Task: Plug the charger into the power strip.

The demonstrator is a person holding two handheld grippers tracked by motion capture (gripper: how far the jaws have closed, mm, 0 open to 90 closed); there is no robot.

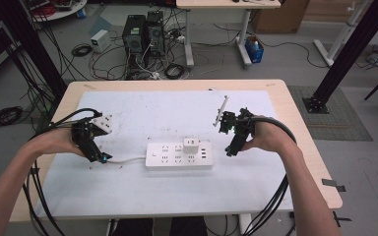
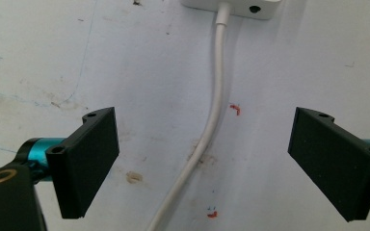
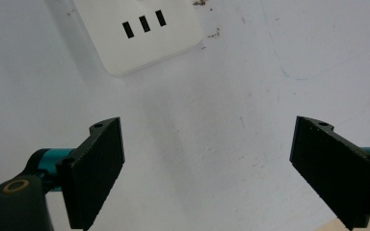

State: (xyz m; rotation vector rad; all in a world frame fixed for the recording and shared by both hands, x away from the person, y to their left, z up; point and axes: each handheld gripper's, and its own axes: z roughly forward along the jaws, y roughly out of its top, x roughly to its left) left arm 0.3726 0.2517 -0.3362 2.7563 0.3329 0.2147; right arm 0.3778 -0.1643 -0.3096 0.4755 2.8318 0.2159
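**The plug is in, and both grippers are open and empty**

The biggest thing here is the table (image 1: 295, 113), made of light wood. A big white sheet (image 1: 142, 187) covers most of its top. The sheet has small marks and stains on it.

In the middle of the sheet lies a white power strip (image 1: 177, 156). A small white plug block (image 1: 191, 145) sits pushed into its top row. It stands up straight. So the plugging-in part looks done.

A thin white cord (image 2: 215, 110) comes out of the left end of the strip and runs across the sheet.

The left gripper (image 1: 102, 158) hangs just over that cord, near the strip's left end. Its jaws are spread wide. The cord lies between them, but they do not touch it.

The right gripper (image 1: 230, 151) is just beside the strip's right end, lifted a bit. Its jaws are wide too, with nothing in them. In the right gripper view you can see the strip's corner with three small slots (image 3: 144, 23).

What may be left is small: I think the hands just need to pull away.

Behind the table the floor is grey. Black computer boxes (image 1: 142, 32) stand there with lots of tangled wires (image 1: 174, 71). A second table (image 1: 226, 4) stands farther back.
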